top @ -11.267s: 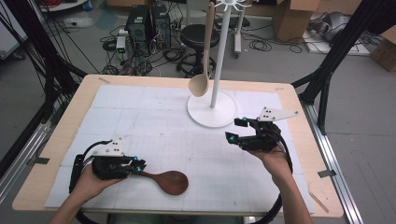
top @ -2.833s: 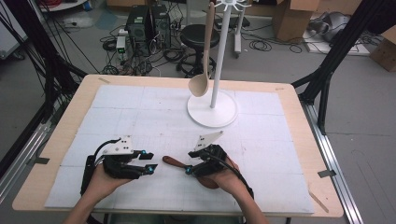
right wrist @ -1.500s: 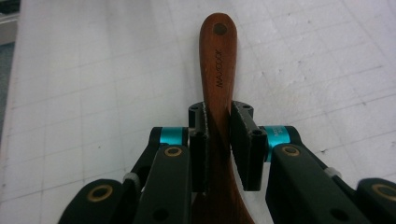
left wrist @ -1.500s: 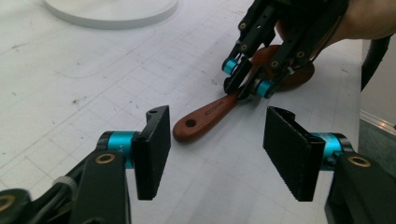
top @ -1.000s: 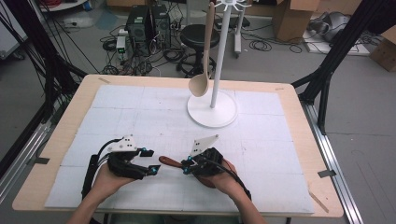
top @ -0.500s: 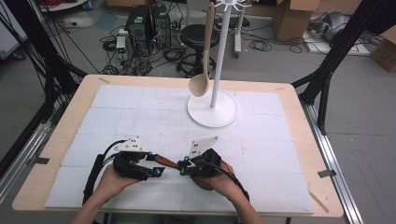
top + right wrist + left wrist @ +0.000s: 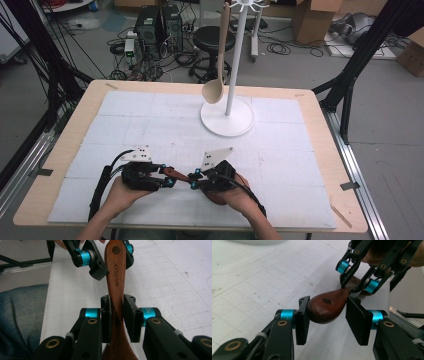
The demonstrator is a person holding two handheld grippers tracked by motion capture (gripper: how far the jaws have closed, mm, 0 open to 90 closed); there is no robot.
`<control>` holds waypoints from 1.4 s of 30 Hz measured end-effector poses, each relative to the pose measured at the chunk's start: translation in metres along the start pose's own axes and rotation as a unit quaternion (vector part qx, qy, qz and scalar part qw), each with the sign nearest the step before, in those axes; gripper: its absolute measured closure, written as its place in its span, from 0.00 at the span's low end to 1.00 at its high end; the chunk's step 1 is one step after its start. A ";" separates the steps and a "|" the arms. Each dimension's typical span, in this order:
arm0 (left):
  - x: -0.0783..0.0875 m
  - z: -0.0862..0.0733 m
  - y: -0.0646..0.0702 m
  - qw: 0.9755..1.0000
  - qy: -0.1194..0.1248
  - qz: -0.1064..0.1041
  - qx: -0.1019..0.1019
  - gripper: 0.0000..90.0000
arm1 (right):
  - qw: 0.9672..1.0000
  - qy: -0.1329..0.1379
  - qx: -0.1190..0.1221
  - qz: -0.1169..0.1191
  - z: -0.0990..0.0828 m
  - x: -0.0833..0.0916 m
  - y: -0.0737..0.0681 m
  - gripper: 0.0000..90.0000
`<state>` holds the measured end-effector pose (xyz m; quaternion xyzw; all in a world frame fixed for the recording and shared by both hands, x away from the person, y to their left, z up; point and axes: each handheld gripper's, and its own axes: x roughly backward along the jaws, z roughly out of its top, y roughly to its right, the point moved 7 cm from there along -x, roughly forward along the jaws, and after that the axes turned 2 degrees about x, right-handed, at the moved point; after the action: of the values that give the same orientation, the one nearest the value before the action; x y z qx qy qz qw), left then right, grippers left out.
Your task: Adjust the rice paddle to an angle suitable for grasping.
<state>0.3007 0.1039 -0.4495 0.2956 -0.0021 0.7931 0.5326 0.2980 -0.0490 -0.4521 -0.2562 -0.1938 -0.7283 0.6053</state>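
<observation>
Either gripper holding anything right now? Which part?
The right gripper clamps the dark brown wooden spoon mid-handle. The left gripper has just been closing around the handle's wide holed end; one pad touches it and the other stands apart, so it has no grip yet.

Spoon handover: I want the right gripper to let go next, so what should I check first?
1. Is the right gripper shut on the spoon handle: ok.
2. Is the handle end between the left gripper fingers: ok.
3. Do those fingers press both sides: cannot tell; the jaws have just been closing.
4. Is the spoon lifted off the table: cannot tell.
5. Is the rack well apart from both grippers: ok.
</observation>
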 end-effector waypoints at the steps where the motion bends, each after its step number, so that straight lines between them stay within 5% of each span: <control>1: 0.000 0.001 0.000 1.000 0.002 -0.001 -0.001 0.62 | 1.000 0.002 0.002 0.000 0.000 0.000 0.000 0.86; 17: 0.005 0.010 0.010 1.000 0.026 -0.011 -0.001 0.66 | 1.000 -0.002 0.002 0.008 -0.002 0.000 -0.002 0.85; 29: 0.009 0.030 0.020 0.999 0.041 -0.006 -0.004 0.65 | 0.999 0.042 0.002 -0.024 0.016 0.008 -0.007 0.86; 42: 0.016 0.043 0.029 0.997 0.055 -0.050 -0.009 0.78 | 0.998 0.066 -0.015 -0.008 0.018 0.017 -0.008 0.77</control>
<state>0.2922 0.0912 -0.3973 0.2460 0.0346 0.7805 0.5736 0.2905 -0.0506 -0.4272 -0.2147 -0.1447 -0.7514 0.6070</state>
